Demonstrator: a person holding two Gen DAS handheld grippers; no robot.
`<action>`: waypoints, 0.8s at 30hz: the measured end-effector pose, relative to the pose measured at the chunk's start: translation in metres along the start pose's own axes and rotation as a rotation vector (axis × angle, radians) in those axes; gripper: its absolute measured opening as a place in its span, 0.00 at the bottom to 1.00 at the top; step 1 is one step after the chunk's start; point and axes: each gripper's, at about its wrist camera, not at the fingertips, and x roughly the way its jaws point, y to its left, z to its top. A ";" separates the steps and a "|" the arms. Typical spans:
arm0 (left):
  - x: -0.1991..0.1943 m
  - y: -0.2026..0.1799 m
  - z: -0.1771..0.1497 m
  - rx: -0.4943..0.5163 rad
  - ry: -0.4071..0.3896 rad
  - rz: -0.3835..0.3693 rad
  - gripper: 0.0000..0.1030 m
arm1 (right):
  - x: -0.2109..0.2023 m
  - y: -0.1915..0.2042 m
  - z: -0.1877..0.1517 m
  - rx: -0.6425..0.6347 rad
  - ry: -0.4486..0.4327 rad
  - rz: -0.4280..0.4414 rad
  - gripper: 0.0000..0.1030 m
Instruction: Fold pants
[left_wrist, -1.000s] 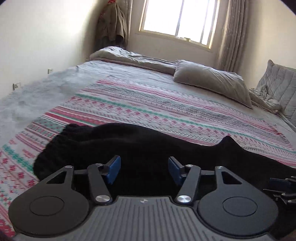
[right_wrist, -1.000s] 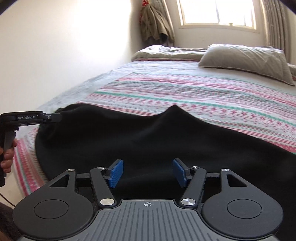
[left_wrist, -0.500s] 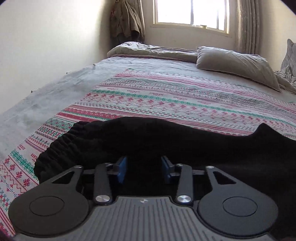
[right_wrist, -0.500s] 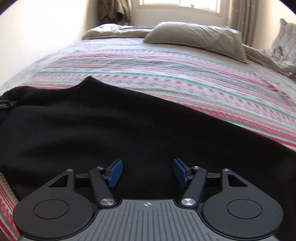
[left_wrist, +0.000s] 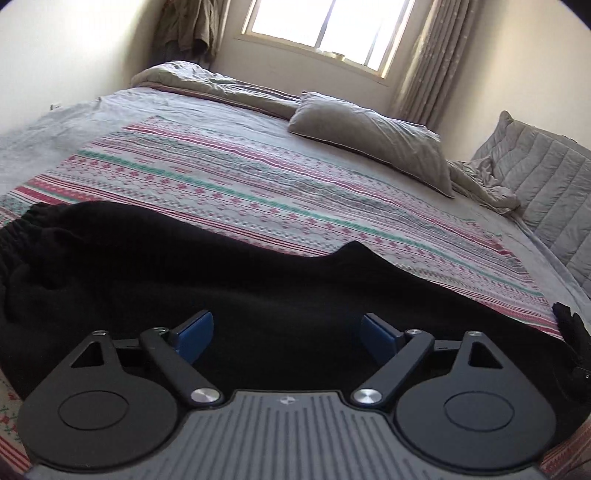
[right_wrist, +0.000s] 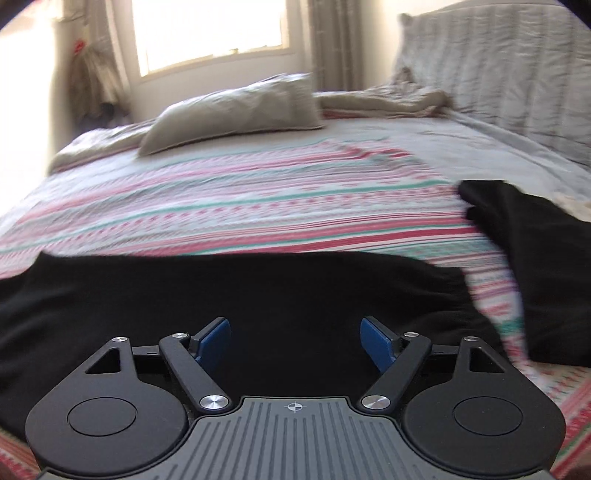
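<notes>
The black pants (left_wrist: 258, 295) are spread across the near edge of the bed (left_wrist: 110, 122), on the striped blanket (left_wrist: 258, 184). The left gripper (left_wrist: 286, 334) is held wide apart over the fabric, nothing between its pads. The right gripper (right_wrist: 295, 339) is likewise spread wide and empty above one pant leg (right_wrist: 240, 295); a second leg (right_wrist: 546, 266) lies toward the bed's right edge.

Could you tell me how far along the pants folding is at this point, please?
Done: the black pants lie spread on the striped blanket, gathered waistband at the left; whether the legs are already stacked I cannot tell. In hand: nothing; the left gripper and right gripper are both open above the fabric. Left: the folds, since one leg lies apart at the right.
</notes>
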 end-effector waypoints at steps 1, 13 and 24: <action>0.001 -0.006 -0.002 0.004 0.005 -0.016 0.98 | -0.002 -0.013 -0.001 0.018 -0.003 -0.027 0.77; 0.031 -0.065 -0.012 0.078 0.089 -0.177 1.00 | -0.013 -0.104 -0.025 0.253 0.044 -0.052 0.77; 0.048 -0.105 -0.030 0.148 0.162 -0.279 1.00 | 0.009 -0.097 -0.039 0.228 0.111 -0.077 0.64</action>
